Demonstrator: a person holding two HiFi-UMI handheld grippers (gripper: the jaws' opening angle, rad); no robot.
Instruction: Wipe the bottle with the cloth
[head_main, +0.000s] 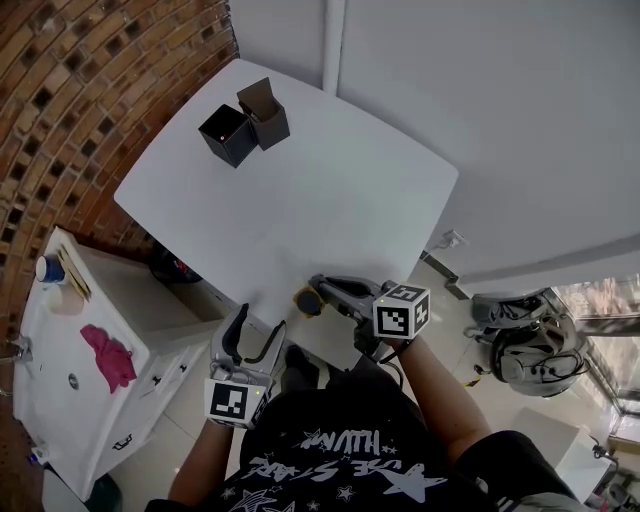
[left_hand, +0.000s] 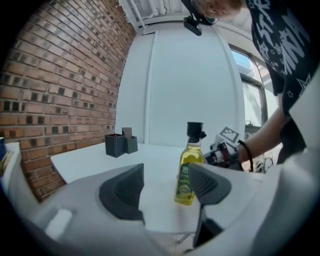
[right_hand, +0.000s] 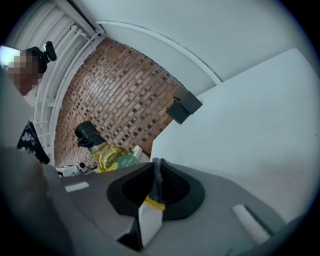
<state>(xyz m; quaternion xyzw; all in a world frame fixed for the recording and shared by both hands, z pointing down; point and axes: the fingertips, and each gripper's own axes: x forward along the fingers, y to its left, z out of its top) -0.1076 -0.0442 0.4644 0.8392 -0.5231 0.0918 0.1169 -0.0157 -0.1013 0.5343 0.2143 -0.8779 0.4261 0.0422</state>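
A small bottle (left_hand: 189, 169) of yellow oil with a black cap and green label stands upright near the front edge of the white table (head_main: 330, 190). From above, the bottle (head_main: 307, 300) sits just left of my right gripper (head_main: 322, 292). In the right gripper view, my right gripper (right_hand: 157, 170) is shut on a thin grey cloth (right_hand: 157, 181) with a yellow edge, and the bottle (right_hand: 112, 156) is close on its left. My left gripper (head_main: 258, 326) hangs below the table's front edge. Its jaws (left_hand: 167, 176) stand open with nothing between them, pointing at the bottle farther off.
Two black open boxes (head_main: 245, 125) stand at the table's far left corner. A white cabinet (head_main: 60, 400) at the left carries a pink rag (head_main: 108, 355). A brick wall runs along the left. A helmet (head_main: 535, 350) lies on the floor at the right.
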